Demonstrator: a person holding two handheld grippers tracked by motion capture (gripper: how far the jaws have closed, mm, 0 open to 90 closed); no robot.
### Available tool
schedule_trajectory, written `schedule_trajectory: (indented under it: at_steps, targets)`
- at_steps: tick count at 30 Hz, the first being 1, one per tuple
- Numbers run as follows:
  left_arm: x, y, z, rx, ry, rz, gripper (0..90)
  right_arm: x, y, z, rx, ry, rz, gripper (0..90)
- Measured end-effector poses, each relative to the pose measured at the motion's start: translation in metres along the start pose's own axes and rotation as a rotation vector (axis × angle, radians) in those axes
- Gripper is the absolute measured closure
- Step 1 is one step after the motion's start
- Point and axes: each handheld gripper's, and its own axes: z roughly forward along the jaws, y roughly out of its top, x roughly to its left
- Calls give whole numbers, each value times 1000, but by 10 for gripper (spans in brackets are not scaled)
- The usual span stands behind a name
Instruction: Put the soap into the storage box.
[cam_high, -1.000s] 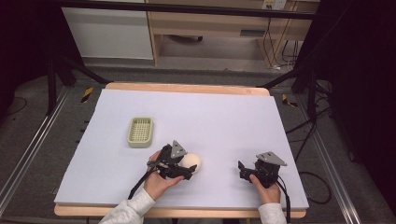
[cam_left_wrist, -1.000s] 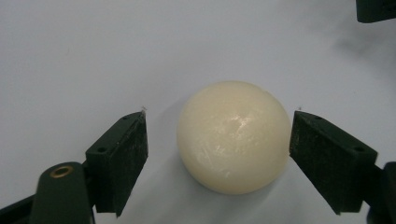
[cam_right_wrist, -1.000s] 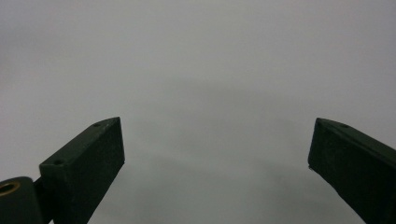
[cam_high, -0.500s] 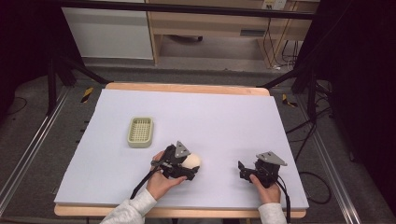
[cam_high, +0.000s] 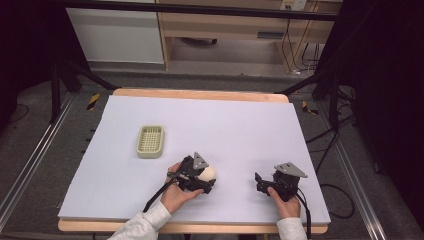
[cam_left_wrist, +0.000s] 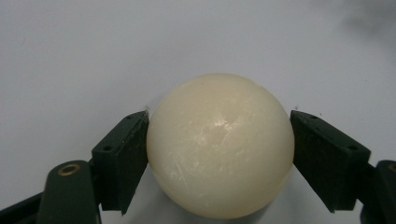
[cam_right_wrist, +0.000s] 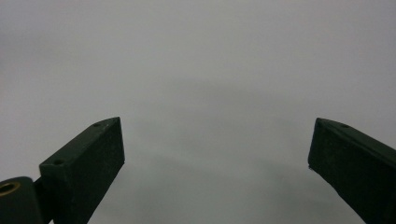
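A cream-white ball (cam_high: 210, 173) rests low over the pale mat (cam_high: 240, 125), near the front middle. My left gripper (cam_high: 209, 178) is shut on it; in the left gripper view both black pads (cam_left_wrist: 125, 154) press the sides of the ball (cam_left_wrist: 219, 144). To the right, my right gripper (cam_high: 258, 183) sits open near the front edge, pointing left. In the right gripper view its jaws (cam_right_wrist: 217, 140) stand wide apart with only bare mat between them.
A light green slotted tray (cam_high: 150, 141) lies on the mat, back and left of the ball. The mat covers a wooden table with its edge (cam_high: 200, 94) at the back. Cables trail from both grippers towards the front.
The left gripper and the ball have shifted slightly to the right. The right gripper has stayed where it was.
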Motion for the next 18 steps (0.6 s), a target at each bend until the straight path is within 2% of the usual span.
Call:
schedule_trajectory:
  at_steps: [18]
  targets:
    - [-1, 1, 1, 19, 8, 4, 238, 0, 0, 0, 2, -2, -3, 41]
